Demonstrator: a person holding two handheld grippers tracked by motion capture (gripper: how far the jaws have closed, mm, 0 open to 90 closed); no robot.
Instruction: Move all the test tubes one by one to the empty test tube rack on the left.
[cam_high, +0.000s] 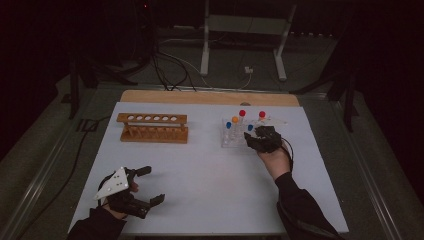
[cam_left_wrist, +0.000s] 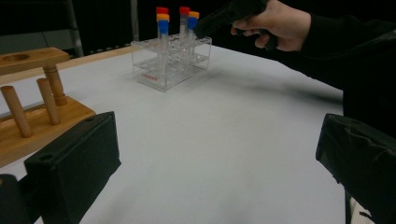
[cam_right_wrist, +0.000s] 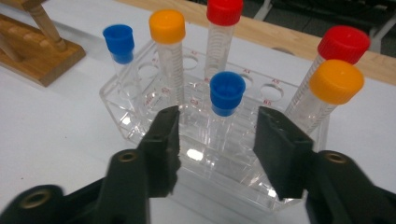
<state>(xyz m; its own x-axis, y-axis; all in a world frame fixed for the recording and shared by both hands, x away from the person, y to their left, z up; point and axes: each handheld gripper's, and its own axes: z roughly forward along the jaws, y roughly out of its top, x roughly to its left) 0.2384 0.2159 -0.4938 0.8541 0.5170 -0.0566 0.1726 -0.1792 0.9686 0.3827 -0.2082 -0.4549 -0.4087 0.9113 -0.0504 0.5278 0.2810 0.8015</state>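
Note:
A clear plastic rack (cam_high: 231, 139) (cam_right_wrist: 122, 113) stands right of centre on the white table and holds several capped tubes. My right gripper (cam_high: 250, 136) (cam_right_wrist: 217, 140) reaches into it from the near side. Its jaws stand on either side of a short blue-capped tube (cam_right_wrist: 227, 93), with a gap showing at each pad. Around it are a blue-capped tube (cam_right_wrist: 119, 43), an orange one (cam_right_wrist: 167, 26) and a red one (cam_right_wrist: 224, 11), plus red (cam_right_wrist: 343, 44) and orange (cam_right_wrist: 336, 80) tubes at the right. My left gripper (cam_high: 155, 185) (cam_left_wrist: 219, 154) rests open near the front left edge, holding nothing.
An empty wooden tube rack (cam_high: 154, 127) (cam_left_wrist: 28, 126) stands at the back left of the table (cam_high: 210, 185). In the left gripper view, the right hand and its gripper (cam_left_wrist: 210, 25) hang over the clear rack (cam_left_wrist: 159, 77). Stands and cables lie on the floor behind.

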